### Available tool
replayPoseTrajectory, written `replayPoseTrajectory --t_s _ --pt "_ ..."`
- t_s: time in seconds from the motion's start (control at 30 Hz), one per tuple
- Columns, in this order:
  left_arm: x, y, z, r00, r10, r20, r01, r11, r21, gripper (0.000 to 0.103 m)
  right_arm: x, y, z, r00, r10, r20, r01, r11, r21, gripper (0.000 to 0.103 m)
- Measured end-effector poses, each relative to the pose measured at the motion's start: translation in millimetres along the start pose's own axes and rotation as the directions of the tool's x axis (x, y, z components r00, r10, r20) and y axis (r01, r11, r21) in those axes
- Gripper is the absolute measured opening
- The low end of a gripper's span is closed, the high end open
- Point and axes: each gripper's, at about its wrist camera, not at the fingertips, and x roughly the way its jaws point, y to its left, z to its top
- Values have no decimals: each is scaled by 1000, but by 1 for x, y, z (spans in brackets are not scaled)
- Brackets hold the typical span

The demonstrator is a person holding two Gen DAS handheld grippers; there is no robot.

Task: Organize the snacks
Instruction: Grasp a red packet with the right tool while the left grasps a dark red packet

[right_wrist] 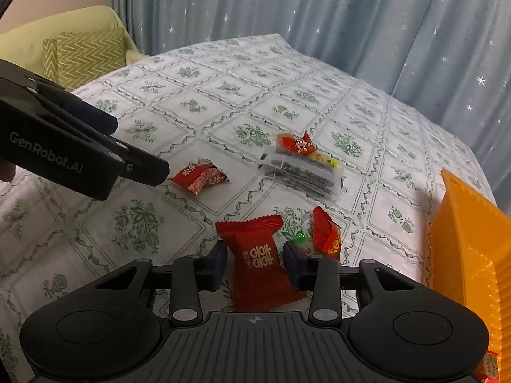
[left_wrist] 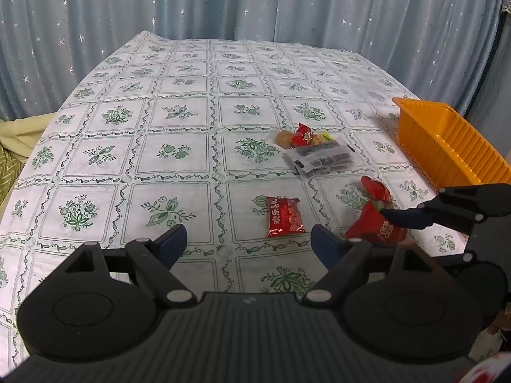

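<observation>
My right gripper (right_wrist: 255,263) is shut on a red snack packet (right_wrist: 259,260) with gold characters, held just above the table; it shows in the left wrist view (left_wrist: 380,226) too. My left gripper (left_wrist: 249,242) is open and empty, just short of a flat red packet (left_wrist: 284,217), which also shows in the right wrist view (right_wrist: 199,175). Another red wrapper (right_wrist: 325,233) lies right of the held packet. A pile of clear dark-printed packets (right_wrist: 303,172) with a red candy (right_wrist: 298,143) on top lies further back. The orange tray (right_wrist: 469,242) stands at the right.
The table wears a white cloth (left_wrist: 179,146) with green flower squares. A blue starred curtain (left_wrist: 255,3) hangs behind. A yellow-green armchair with a zigzag cushion (right_wrist: 86,54) stands off the table's far left corner.
</observation>
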Motion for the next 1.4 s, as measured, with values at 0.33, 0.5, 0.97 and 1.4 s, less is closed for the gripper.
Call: replayPoseTrajectory --t_s 0.33,0.5,0.97,1.4 --pt "15 -11 1 1000 -30 2 30 999 17 83 -19 -15 -5 999 -27 25 21 980 199 26" --pt "28 -22 3 999 -35 21 34 999 31 73 -41 -26 -11 996 -60 66 35 942 334 26" --pt "52 -36 6 1000 5 -6 -5 999 51 23 -57 -44 -26 995 -82 57 46 886 461 26" --pt "-19 -68 -8 1000 -25 10 24 999 21 23 -100 -40 -36 991 -112 70 58 845 532 26"
